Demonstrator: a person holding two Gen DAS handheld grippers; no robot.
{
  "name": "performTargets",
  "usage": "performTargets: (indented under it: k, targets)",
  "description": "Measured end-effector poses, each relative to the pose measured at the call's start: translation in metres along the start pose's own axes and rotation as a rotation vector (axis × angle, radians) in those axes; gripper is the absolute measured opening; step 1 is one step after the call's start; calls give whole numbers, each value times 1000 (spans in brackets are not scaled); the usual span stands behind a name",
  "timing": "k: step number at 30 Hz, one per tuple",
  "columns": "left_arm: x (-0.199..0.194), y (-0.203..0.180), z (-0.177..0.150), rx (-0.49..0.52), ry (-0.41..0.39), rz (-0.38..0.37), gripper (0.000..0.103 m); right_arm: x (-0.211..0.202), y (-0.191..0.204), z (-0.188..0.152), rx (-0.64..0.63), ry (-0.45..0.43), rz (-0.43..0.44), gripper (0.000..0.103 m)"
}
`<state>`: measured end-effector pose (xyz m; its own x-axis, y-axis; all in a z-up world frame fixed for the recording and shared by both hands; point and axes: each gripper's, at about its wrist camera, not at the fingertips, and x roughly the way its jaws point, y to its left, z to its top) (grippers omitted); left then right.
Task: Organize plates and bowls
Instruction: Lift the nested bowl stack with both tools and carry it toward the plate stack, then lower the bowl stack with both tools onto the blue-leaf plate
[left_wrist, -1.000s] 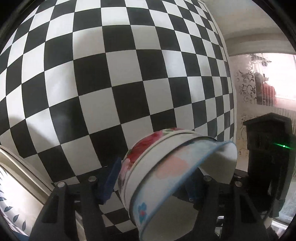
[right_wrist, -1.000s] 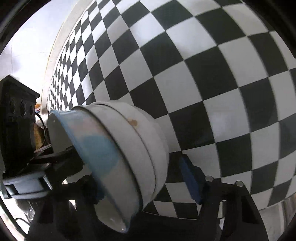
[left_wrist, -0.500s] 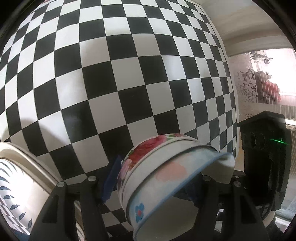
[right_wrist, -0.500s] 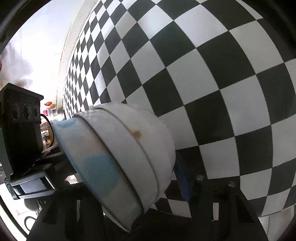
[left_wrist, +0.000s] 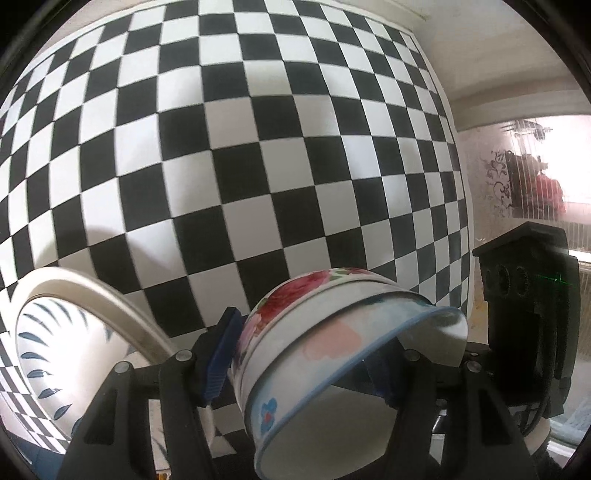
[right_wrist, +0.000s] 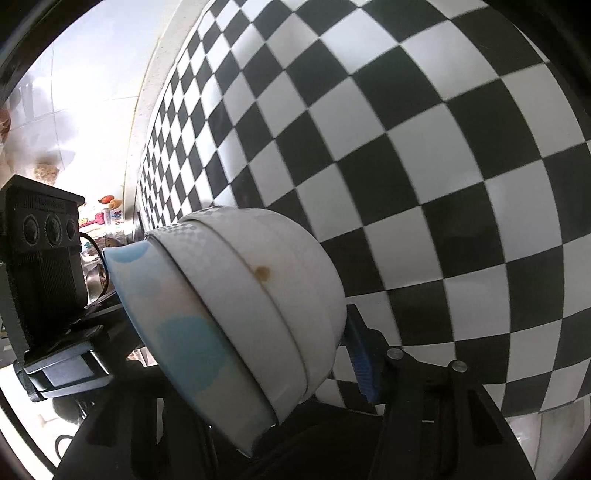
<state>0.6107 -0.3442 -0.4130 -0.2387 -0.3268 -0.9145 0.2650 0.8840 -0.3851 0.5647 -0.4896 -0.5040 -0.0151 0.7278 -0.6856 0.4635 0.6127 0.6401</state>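
Showing leaf-patterned plate (left_wrist: 55, 354) leftward only.

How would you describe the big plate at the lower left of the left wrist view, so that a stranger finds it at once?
Start from the black-and-white checkered tablecloth that fills the view. At its lower left edge, beside the stack of nested bowls, lies a large round white plate. Unlike the floral bowls, it is wide, has a thick cream rim and carries dark blue leaf strokes.

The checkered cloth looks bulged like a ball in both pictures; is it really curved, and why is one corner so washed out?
Left wrist view: fisheye bends the flat cloth; window glare blows out. Right wrist view: same bulge, bright wall.
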Motion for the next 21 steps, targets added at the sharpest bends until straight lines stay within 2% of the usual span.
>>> performTargets:
  k: [12,21]
  targets:
    - [-50,35,-13,-44,-56,23,60,16,69,-4,-68,34,26,53]
    - [-85,88,-35,-122,-99,36,60,42,119,-18,-140,97,22,53]
